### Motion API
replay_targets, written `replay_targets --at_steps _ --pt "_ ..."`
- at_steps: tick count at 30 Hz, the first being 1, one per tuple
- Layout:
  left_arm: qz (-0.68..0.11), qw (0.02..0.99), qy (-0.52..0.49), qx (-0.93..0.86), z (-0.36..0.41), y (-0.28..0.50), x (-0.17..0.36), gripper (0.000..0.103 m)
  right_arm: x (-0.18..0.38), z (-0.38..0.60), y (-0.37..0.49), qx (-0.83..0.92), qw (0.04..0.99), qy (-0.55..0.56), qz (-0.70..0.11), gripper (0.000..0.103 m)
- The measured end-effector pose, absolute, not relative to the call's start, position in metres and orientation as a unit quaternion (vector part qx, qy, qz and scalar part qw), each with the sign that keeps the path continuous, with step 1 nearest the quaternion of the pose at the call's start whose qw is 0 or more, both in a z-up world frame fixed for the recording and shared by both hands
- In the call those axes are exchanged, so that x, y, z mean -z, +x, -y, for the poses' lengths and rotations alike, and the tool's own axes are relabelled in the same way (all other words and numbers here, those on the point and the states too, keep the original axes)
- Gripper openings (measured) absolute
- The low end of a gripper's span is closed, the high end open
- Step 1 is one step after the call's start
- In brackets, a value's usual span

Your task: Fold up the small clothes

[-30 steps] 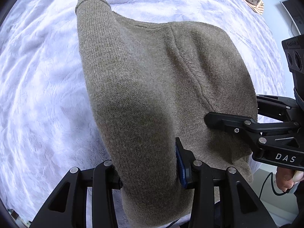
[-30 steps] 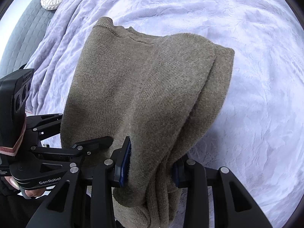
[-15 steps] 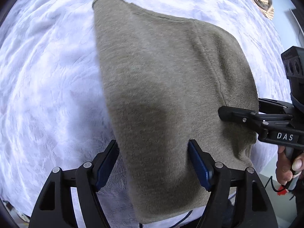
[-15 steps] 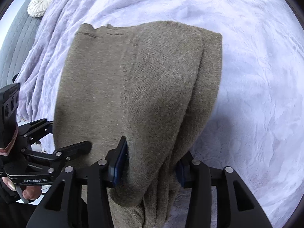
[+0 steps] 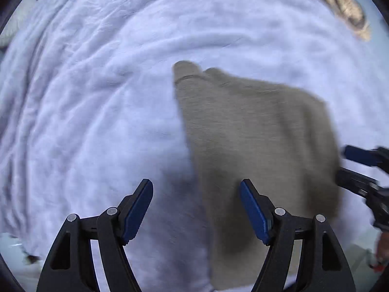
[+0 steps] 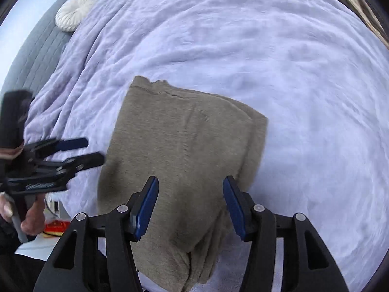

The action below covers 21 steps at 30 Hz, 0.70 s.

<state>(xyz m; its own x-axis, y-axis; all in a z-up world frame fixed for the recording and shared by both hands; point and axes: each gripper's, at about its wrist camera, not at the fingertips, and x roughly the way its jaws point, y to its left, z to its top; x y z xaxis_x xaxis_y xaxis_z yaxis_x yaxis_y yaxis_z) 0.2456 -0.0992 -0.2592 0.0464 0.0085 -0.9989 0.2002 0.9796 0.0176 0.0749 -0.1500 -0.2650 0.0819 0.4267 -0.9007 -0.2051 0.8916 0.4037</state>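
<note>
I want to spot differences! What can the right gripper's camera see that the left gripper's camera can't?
Only the right wrist view shows the grey quilted cover, the red packet and the person's hand holding the left gripper, which is open. Only the left wrist view shows the right gripper, its jaws opening on nothing. Both show the folded brown sweater on the lilac blanket.

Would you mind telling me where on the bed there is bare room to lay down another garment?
The lilac blanket is bare right of the folded sweater and beyond its far edge, up toward the round white cushion. It is crowded left of the sweater, where the left gripper hovers.
</note>
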Motion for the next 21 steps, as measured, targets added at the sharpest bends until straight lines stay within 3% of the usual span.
replay_targets --at_steps 10,21 --pt "-0.712 0.691 0.105 0.061 0.108 0.239 0.305 0.075 0.327 0.145 0.104 -0.18 0.696 0.066 -0.692 0.06" --pt "-0.697 0.7 0.09 0.129 0.1 0.185 0.263 0.075 0.27 0.121 0.045 -0.285 0.696 0.051 -0.657 0.062"
